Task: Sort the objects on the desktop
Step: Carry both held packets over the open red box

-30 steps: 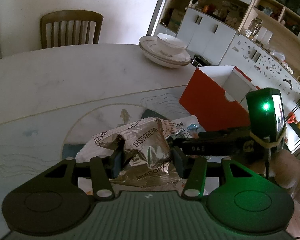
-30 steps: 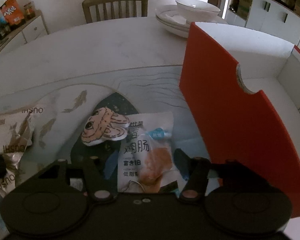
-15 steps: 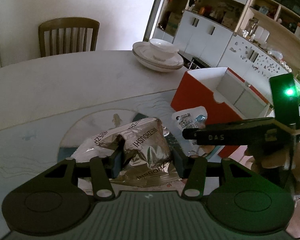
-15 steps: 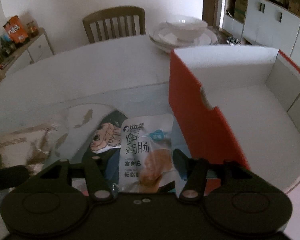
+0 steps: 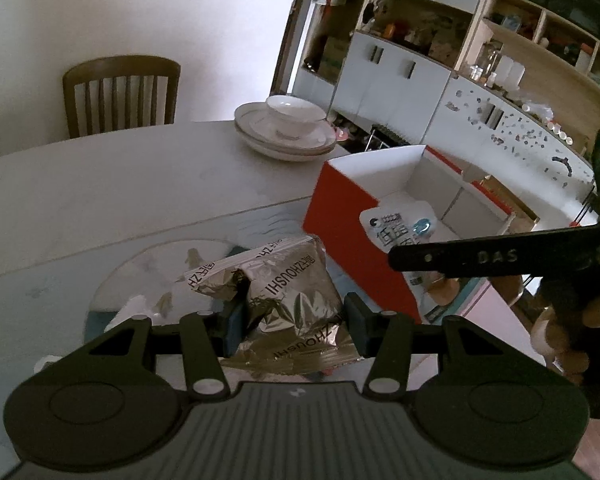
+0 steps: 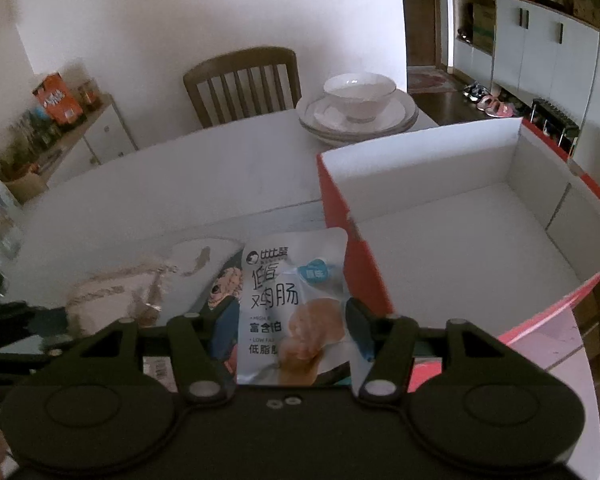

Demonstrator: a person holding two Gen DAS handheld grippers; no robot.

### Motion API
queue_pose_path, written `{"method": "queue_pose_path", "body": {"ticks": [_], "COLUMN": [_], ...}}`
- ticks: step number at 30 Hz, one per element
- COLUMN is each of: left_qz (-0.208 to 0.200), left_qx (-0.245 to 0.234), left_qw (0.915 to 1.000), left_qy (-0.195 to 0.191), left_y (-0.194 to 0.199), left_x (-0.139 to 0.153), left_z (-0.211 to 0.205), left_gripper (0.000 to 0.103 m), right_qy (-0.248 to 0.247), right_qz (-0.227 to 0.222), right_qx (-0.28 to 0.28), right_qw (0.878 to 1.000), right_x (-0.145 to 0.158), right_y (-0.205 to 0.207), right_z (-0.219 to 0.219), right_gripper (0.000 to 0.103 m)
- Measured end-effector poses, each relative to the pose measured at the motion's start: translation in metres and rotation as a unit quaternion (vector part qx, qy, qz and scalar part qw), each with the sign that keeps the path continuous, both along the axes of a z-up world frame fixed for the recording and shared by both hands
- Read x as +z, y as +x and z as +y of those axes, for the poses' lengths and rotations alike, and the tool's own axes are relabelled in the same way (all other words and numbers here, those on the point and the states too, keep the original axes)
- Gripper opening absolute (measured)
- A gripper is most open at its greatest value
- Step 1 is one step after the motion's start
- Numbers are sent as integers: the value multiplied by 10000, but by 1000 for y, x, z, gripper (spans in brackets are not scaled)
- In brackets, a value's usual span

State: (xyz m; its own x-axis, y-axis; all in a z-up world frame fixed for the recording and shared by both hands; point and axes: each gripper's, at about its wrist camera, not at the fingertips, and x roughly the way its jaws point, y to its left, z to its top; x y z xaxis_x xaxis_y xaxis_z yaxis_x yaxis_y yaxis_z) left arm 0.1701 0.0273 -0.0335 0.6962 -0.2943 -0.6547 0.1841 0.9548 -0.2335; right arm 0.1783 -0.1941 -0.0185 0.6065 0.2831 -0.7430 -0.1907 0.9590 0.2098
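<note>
Both wrist views look forward and down over the counter (image 5: 140,184) from close above, sharing the red box (image 5: 340,220) (image 6: 440,240), stacked dishes (image 5: 288,132) (image 6: 356,108) and chair (image 5: 120,96) (image 6: 244,84).

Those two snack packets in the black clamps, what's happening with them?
A person is sorting snacks with two hand-held grippers. The right gripper holds a white sausage packet raised beside the red box, whose white inside looks bare. The left gripper grips a silver foil packet above the table.
</note>
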Motion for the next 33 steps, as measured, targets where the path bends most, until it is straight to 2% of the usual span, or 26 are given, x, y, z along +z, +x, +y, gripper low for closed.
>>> {"method": "queue_pose_path", "body": {"ticks": [5,15,27,33], "left_qz": [-89,-237,-450,-463], "left_qx": [-35,-213,-526,-667], "left_qw": [10000,9994,9971,9955], "left_qy": [25,139,304,488], "left_y": [1,11,47,69], "left_x": [9,21,36,32], "left_z": [-22,-76,-150,-182], "left_gripper": [51,51,51,51], "right_qy": [98,146,14,-58], "right_qz": [-134,-244,-323,-303], "right_qx": [63,119,-21,-83], "right_qw": [9998,9995,9995,9995], "right_x": [16,28,23,16], "right_y": [-4,0,28,49], "right_z": [-20,-66,-128,-151], "right_gripper": [59,59,59,59]}}
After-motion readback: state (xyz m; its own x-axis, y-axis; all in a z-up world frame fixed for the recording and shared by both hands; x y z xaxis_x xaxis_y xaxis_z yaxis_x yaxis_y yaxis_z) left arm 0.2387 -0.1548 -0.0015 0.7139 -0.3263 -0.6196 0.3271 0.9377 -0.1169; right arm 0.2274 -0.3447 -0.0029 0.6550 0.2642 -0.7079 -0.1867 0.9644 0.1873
